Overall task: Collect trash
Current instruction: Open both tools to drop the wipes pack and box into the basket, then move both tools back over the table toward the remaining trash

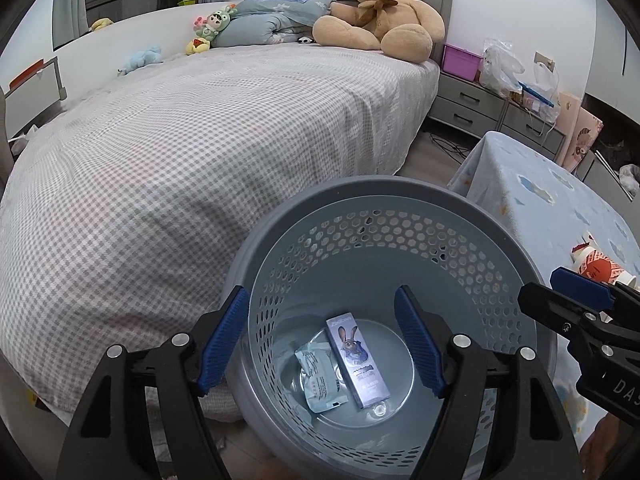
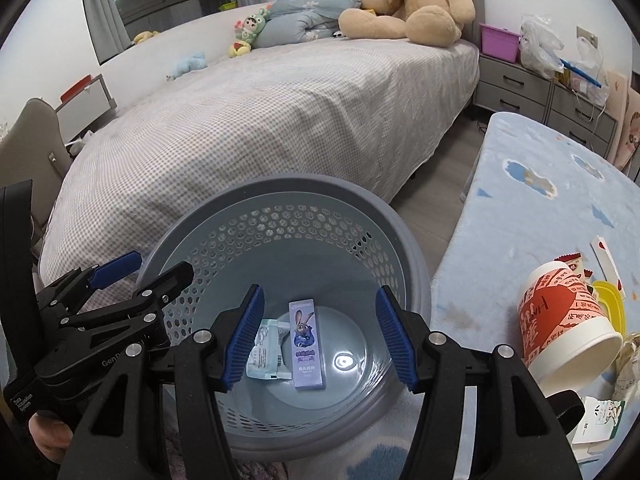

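Purple rabbit-print box [image 2: 307, 345] flat in perforated bin [image 2: 280, 196]

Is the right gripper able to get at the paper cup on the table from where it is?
Probably yes. The right gripper is open and empty over the trash basket, and the paper cup lies on its side just to its right, with nothing between them.

Left wrist: aimed steeply down, close above bin [image 1: 400, 200], bed [image 1: 200, 140] behind | Right wrist: same bin [image 2: 280, 188] viewed closely from its right, surface [image 2: 520, 208] alongside | Shared: bin interior, bed, each opposite claw seen.
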A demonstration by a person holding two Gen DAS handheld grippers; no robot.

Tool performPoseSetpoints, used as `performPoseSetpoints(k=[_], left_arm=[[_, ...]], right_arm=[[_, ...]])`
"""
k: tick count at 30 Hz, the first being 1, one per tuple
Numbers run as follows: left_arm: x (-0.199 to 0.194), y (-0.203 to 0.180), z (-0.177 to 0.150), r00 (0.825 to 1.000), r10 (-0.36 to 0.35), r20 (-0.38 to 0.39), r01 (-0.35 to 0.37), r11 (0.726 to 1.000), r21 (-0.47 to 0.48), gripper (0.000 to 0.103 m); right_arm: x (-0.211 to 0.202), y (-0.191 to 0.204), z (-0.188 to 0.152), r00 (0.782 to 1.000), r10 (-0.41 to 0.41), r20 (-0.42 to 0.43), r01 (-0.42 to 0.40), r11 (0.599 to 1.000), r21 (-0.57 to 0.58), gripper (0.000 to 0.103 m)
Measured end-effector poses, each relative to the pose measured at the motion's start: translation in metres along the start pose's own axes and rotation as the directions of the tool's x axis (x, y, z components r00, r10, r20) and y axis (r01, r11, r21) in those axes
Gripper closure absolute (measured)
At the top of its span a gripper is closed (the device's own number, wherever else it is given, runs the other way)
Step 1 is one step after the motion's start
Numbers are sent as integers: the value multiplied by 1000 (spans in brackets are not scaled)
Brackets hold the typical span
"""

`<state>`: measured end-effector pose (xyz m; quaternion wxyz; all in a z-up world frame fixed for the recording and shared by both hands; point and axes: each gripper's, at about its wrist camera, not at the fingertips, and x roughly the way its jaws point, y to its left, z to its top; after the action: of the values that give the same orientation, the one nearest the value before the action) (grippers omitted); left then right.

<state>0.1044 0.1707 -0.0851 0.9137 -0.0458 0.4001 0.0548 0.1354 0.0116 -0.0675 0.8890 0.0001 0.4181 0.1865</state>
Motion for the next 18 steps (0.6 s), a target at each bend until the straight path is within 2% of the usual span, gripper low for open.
performPoseSetpoints(k=[18], left_arm=[[-10,6,-5,1000,-4,14,4,1000,-19,30]], right_arm=[[-17,-1,-20,1000,-16,-8,16,1000,11,44]])
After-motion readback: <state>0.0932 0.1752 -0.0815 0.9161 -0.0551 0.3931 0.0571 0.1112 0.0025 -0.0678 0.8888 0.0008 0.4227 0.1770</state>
